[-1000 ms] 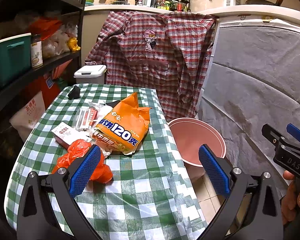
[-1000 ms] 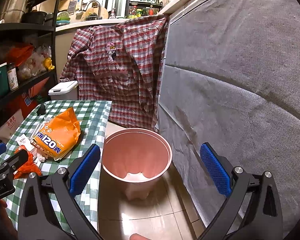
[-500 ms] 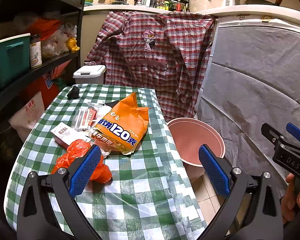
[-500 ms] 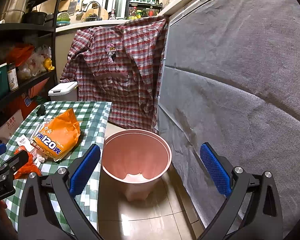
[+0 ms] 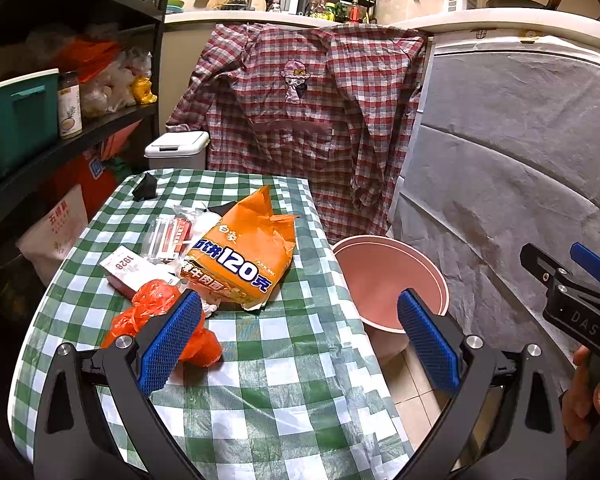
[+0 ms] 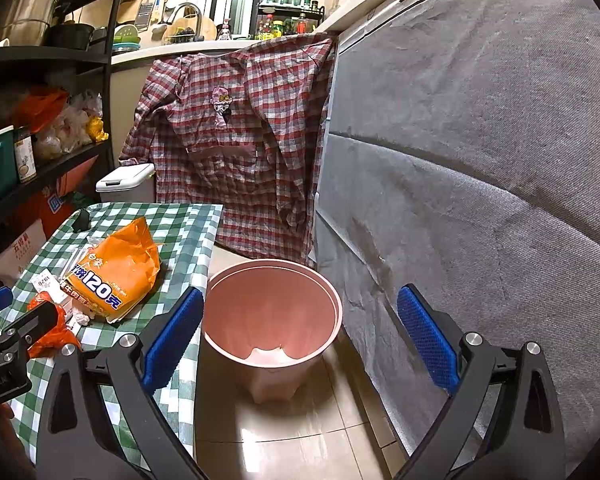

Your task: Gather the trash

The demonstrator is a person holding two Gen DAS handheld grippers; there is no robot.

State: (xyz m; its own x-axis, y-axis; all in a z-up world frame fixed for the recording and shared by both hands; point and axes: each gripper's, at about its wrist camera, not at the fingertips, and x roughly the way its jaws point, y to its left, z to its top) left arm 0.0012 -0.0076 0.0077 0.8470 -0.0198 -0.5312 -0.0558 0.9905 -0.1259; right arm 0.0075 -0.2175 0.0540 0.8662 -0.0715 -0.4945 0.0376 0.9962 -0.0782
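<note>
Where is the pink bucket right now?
The pink bucket stands on the tiled floor, centred in the right wrist view, just off the checkered table's right edge and left of the grey covered wall.

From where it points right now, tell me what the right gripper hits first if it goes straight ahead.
Probably the pink bin on the floor: the open right gripper frames its mouth, with nothing nearer between the pads. Depth is uncertain under the fisheye; it might pass over the rim toward the plaid shirt behind.
</note>
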